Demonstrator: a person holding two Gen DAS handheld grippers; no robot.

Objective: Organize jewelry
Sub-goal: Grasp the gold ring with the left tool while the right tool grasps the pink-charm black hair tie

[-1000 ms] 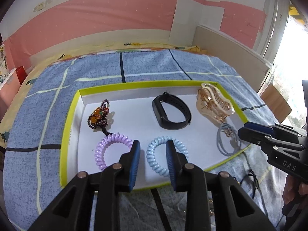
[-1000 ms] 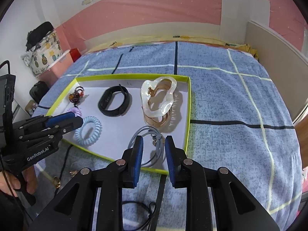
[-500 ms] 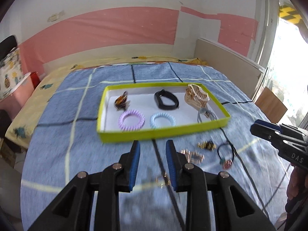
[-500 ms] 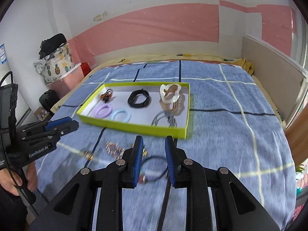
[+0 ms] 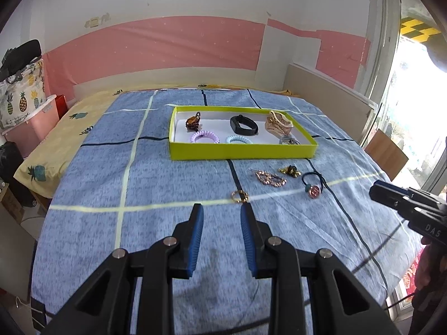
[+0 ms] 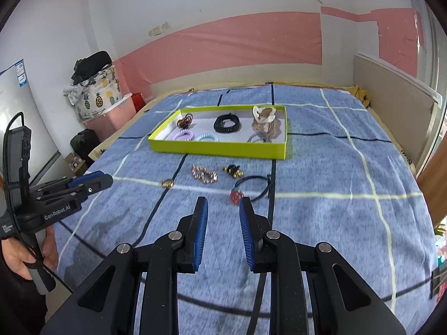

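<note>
The yellow-green tray sits toward the far middle of the blue plaid bedspread, and six pieces already lie inside it: a beaded brown piece at the tray's 10 o'clock, a black band at 12, a gold claw clip at 2, a purple coil tie and a pale blue coil tie along the near wall, and a grey cord tie at 4 o'clock. They are spaced apart, which reads as deliberate sorting, each with its own patch of white floor.

Four pieces are still loose on the bedspread, just on the near side of the tray: a rose-gold chain, a small gold-and-black charm, a dark elastic with a pink button, and a gold ring. The task looks a little over half done.

The left gripper is empty, with an open gap between its blue pads; the gold ring lies at its 12 o'clock, near the tips, so it is probably the likeliest next pick for that side. The right gripper is likewise parted and empty, with the pink button of the elastic just beyond its tips at 1 o'clock. Both are held low and level with the bed, well back from the tray, a stance that suits a flat approach to small, thin things on soft cloth.
</note>
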